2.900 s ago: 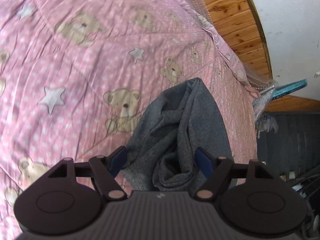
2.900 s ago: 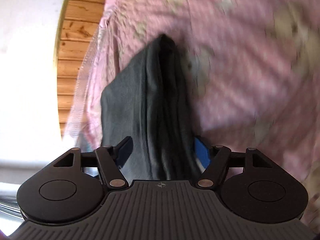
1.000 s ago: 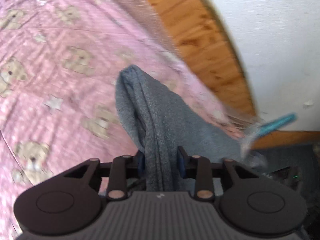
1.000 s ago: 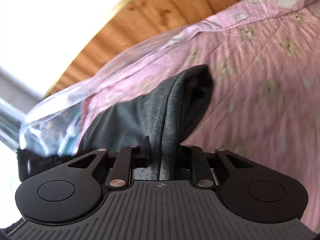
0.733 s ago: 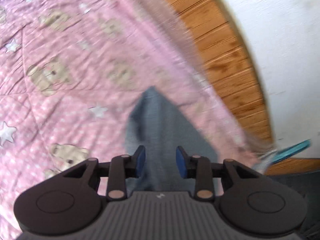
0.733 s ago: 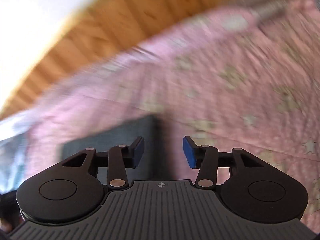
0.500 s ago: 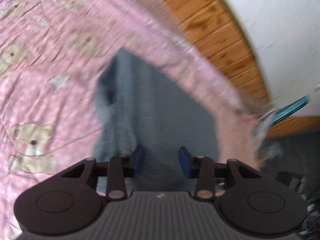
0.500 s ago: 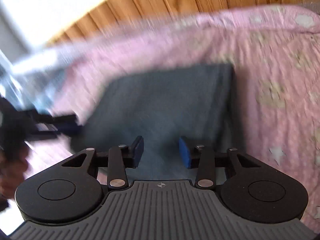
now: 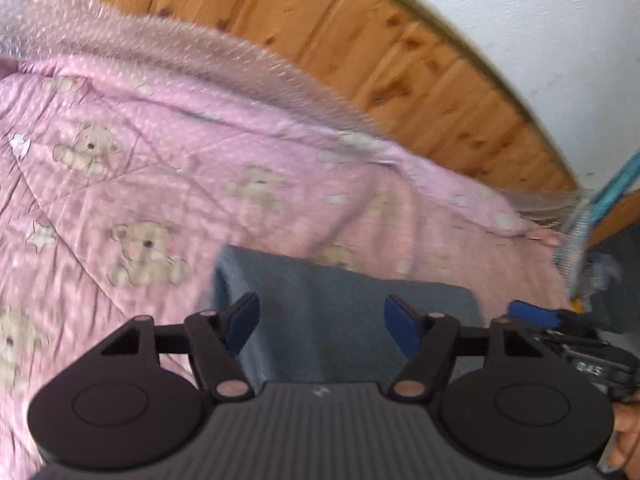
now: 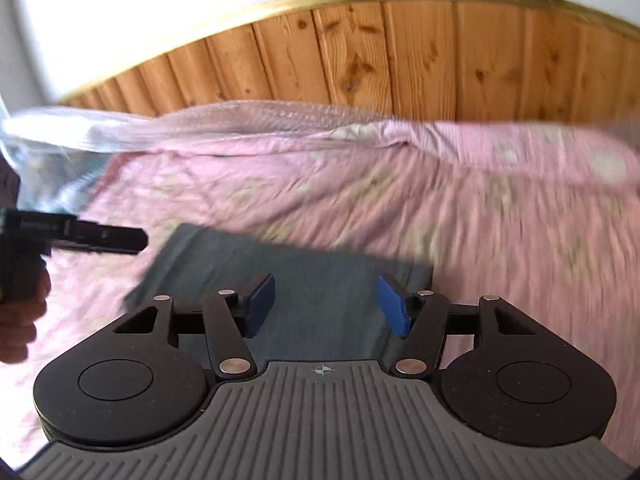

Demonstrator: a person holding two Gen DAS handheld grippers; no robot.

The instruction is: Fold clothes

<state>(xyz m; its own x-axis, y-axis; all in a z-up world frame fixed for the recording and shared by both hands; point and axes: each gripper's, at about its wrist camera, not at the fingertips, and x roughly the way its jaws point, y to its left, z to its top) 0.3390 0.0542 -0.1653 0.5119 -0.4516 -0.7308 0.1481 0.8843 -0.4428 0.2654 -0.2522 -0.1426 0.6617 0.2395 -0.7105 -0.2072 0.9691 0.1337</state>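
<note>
Now folded garment (image 9: 344,312) lies (flat) beneath the parted hand-held gripper (image 9: 322,322).

One grey folded garment (image 9: 344,312) lies on one pink bear-print quilt (image 9: 160,184); two grippers, the left gripper (image 9: 322,322) and the right gripper (image 10: 326,306), both spread wide.

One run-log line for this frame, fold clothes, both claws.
stage: fold laid down | left claw: open, empty | right claw: open, empty | folded grey fabric garment: flat on pink teddy-bear quilt

garment (image 9: 344,312) on quilt (image 9: 160,184) | wood panelling (image 10: 400,60) behind | both claws over garment
</note>
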